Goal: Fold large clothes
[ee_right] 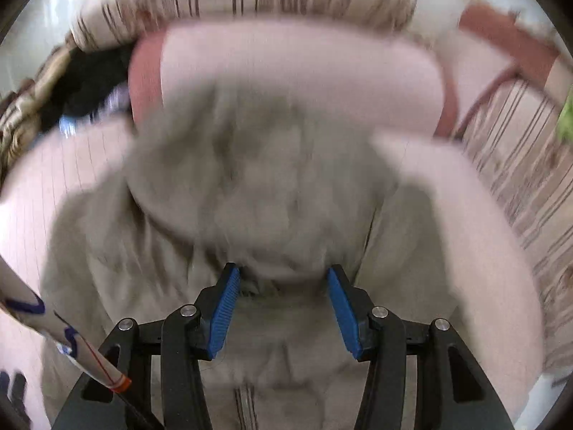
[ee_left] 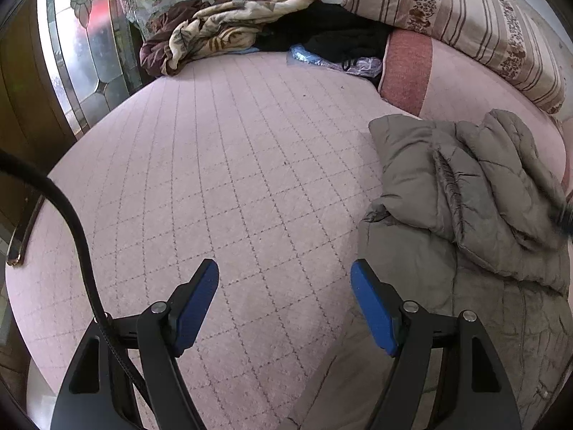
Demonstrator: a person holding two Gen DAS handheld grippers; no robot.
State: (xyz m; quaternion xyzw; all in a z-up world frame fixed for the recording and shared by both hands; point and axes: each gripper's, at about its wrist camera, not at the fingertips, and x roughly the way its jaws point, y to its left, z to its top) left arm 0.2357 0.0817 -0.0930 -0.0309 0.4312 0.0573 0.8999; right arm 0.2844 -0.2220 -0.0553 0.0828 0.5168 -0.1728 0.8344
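Observation:
A grey-brown padded jacket (ee_left: 465,200) lies crumpled on the pink quilted bed (ee_left: 232,165), at the right of the left wrist view. My left gripper (ee_left: 284,276) is open and empty, hovering over bare bedding just left of the jacket's edge. In the right wrist view, which is motion-blurred, the same jacket (ee_right: 258,186) fills the middle, its hood part bunched up and a zipper low down. My right gripper (ee_right: 283,276) is open, its blue pads (ee_right: 225,308) on either side of a fold of the jacket's hood; the pads do not clamp it.
A striped pillow (ee_left: 465,21) and a pink bolster (ee_left: 408,71) lie at the head of the bed. A heap of brown and cream blankets (ee_left: 222,32) and dark clothes (ee_left: 336,36) sits at the far side. A glass-panelled door (ee_left: 78,57) stands left.

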